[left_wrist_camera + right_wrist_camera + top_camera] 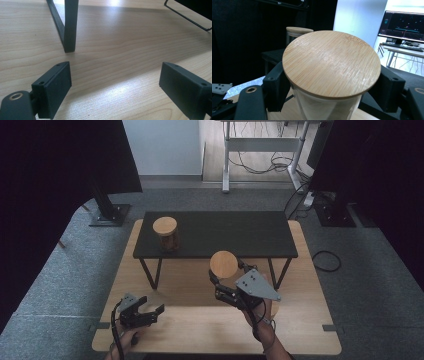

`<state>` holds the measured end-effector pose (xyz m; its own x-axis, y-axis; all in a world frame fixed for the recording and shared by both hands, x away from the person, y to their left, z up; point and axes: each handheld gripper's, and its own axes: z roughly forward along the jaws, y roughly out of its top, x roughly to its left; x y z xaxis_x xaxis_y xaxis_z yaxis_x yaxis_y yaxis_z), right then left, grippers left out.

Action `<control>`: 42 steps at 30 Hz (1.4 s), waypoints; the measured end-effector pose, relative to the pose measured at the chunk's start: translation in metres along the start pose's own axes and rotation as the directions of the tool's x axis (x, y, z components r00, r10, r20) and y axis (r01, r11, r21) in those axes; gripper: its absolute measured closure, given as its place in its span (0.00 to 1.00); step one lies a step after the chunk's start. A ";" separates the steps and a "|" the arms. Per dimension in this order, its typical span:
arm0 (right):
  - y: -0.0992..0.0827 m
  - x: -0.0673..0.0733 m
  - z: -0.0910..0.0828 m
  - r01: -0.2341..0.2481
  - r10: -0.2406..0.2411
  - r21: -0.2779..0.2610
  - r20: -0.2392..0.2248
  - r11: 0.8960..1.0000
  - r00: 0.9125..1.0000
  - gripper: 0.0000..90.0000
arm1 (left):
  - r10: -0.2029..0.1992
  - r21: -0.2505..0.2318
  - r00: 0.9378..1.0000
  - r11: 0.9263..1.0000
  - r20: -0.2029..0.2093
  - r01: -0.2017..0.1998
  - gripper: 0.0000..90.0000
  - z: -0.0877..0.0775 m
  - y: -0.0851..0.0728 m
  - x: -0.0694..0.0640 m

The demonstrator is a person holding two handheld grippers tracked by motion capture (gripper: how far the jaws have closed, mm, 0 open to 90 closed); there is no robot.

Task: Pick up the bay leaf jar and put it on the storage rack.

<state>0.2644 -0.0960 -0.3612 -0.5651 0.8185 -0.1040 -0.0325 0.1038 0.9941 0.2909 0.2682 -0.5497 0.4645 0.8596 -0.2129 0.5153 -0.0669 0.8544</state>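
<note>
The right gripper [223, 279] holds a glass jar with a bamboo lid [223, 264] in its fingers, above the worktop [200, 320] at the black shelf's [225, 234] near edge. At seven o'clock, the left gripper [152, 306] rests wide and empty.

Left hand [129, 338]: seen at the bottom left edge of the high view, wrapped around the rear of its gripper.
Left gripper [152, 308]: held low and near level, pointed forward and to the right; jaws spread wide, nothing between them.
Right forearm [270, 340]: brought in from the bottom edge, angled up and to the left.
Right gripper [226, 270]: raised, grey plate uppermost; jaws clamped on the sides of a jar [329, 75].
</note>
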 end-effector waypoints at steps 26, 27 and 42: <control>0.018 -0.019 0.003 0.003 -0.003 -0.045 -0.001 0.999 1.000 0.28 | 0.005 -0.001 1.000 1.000 -0.002 -0.005 0.12 0.000 0.000 -0.002; 0.018 -0.019 0.003 0.005 -0.005 -0.045 0.000 0.999 1.000 0.28 | 0.004 -0.001 1.000 1.000 -0.002 -0.004 0.12 0.000 0.000 -0.001; 0.029 -0.030 0.011 -0.014 0.014 -0.050 -0.014 0.999 1.000 0.28 | 0.015 0.002 1.000 1.000 -0.001 -0.015 0.11 0.000 0.000 -0.002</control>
<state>0.2896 -0.1114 -0.3299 -0.5772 0.8116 -0.0898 -0.0655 0.0636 0.9958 0.2892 0.2665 -0.5494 0.4715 0.8589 -0.1996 0.5096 -0.0807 0.8566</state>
